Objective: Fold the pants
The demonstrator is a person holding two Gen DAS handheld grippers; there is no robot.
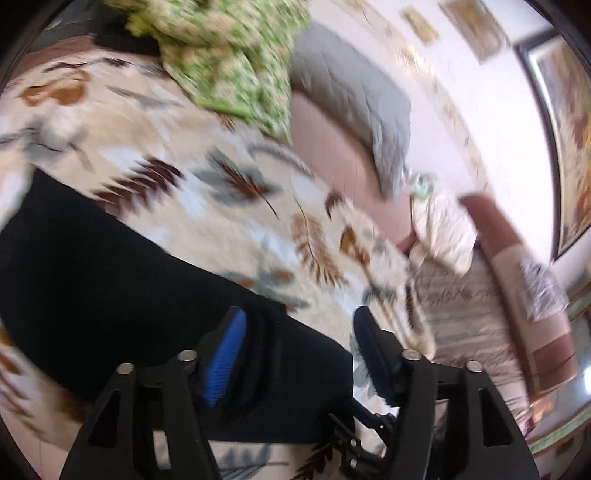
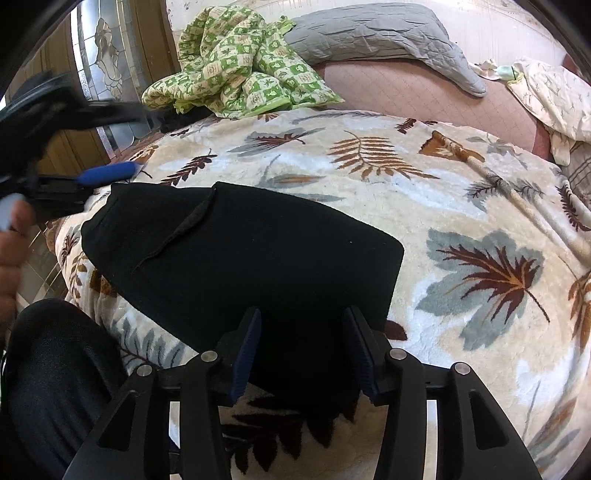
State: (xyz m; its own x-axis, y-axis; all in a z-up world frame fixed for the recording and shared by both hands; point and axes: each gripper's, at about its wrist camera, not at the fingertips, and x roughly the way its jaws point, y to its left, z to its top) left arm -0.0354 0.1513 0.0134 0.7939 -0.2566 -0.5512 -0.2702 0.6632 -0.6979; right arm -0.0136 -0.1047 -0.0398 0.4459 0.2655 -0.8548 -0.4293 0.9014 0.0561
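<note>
The black pants (image 2: 236, 258) lie folded into a compact block on the leaf-patterned blanket (image 2: 461, 229). My right gripper (image 2: 303, 328) is open, its blue pads over the near edge of the pants, holding nothing. My left gripper (image 1: 299, 325) is open above the pants' right end (image 1: 129, 280) in its own blurred view. The left gripper also shows in the right wrist view (image 2: 107, 173) at the far left, raised beside the pants' far corner.
A green checked cloth (image 2: 236, 62) and a grey quilted pillow (image 2: 384, 33) lie at the back of the bed. A cream pillow (image 2: 554, 96) sits at the right. A wooden and glass door (image 2: 107, 62) stands left. The person's dark-clad knee (image 2: 55, 369) is at the lower left.
</note>
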